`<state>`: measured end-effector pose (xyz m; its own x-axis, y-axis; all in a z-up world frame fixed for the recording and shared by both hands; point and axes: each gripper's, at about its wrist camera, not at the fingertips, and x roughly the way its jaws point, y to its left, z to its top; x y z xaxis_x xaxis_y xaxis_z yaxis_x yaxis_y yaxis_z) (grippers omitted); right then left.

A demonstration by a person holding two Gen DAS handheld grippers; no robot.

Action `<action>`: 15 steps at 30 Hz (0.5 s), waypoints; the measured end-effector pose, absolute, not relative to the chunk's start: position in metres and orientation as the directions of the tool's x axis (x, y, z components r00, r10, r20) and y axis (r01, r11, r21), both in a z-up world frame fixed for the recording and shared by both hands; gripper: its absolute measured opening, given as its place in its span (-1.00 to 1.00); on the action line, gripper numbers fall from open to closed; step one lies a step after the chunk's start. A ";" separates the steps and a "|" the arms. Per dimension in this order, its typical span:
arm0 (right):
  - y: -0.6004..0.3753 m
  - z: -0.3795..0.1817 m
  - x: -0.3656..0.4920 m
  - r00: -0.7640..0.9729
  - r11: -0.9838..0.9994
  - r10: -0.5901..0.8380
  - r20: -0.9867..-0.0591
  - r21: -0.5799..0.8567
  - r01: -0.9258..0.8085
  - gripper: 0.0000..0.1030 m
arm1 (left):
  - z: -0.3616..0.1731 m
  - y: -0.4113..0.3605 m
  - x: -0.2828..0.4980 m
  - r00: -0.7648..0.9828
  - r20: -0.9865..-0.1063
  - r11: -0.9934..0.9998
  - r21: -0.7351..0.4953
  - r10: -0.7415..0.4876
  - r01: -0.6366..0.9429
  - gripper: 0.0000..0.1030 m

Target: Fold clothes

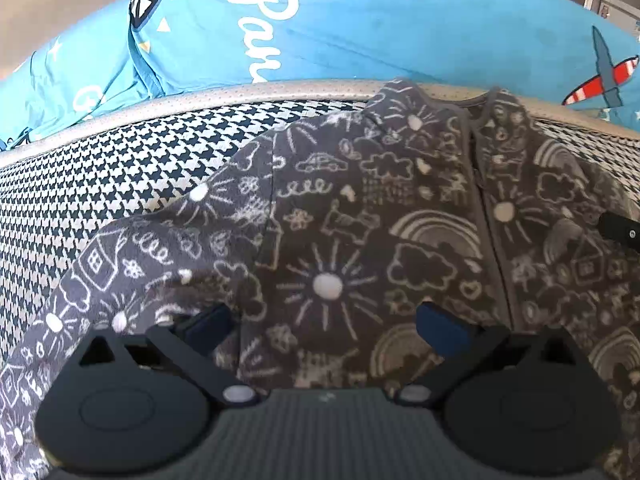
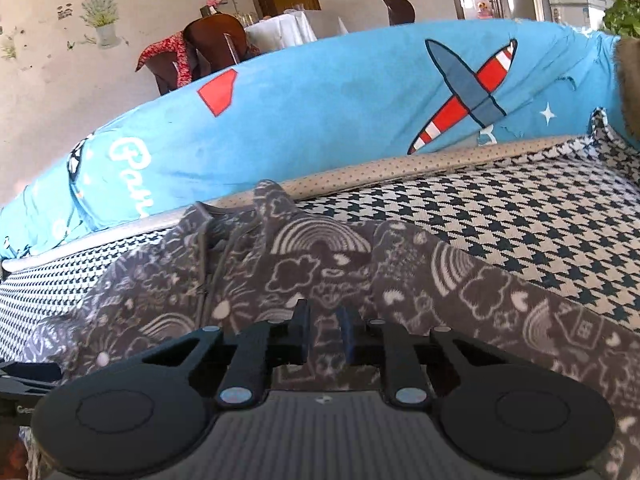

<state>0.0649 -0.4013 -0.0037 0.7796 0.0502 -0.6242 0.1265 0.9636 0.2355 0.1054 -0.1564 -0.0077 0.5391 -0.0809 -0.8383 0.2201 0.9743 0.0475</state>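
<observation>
A grey zip-up garment [image 1: 360, 216] with white doodle print lies spread on a black-and-white houndstooth cover [image 1: 100, 184], its collar toward the far edge. My left gripper [image 1: 324, 330] is open, its fingers wide apart above the garment's left front near the sleeve, with nothing pinched. In the right wrist view the same garment [image 2: 320, 264] lies rumpled, and my right gripper [image 2: 325, 334] has its fingers drawn close together with a ridge of the grey cloth caught between the pads. A black part of the right gripper [image 1: 618, 230] shows at the left wrist view's right edge.
A blue airplane-print cushion [image 2: 340, 112] runs along the far side behind a beige dotted border [image 2: 420, 168]. Bare houndstooth cover [image 2: 540, 216] extends to the right of the garment. Far behind stand a white-clothed table [image 2: 284, 30] and brown chairs.
</observation>
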 end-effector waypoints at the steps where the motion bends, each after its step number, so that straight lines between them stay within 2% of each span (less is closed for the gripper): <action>1: -0.403 -0.006 0.068 0.778 0.962 0.053 -0.626 0.240 0.128 -0.65 | -0.008 -0.157 0.107 0.542 -0.837 0.974 0.052 -0.079 0.223 1.00; 5: -0.412 -0.017 0.081 0.766 0.954 0.057 -0.641 0.262 0.149 -0.66 | -0.011 -0.159 0.115 0.548 -0.834 0.970 0.074 -0.067 0.231 1.00; 15: -0.426 -0.028 0.107 0.776 0.934 0.032 -0.629 0.294 0.200 -0.92 | -0.019 -0.155 0.135 0.541 -0.839 0.974 0.081 -0.048 0.211 1.00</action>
<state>0.1065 -0.4257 -0.0275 0.7765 0.0321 -0.6293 0.2000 0.9345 0.2945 0.1349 -0.1546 -0.0189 0.5415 -0.0477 -0.8393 0.2115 0.9740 0.0811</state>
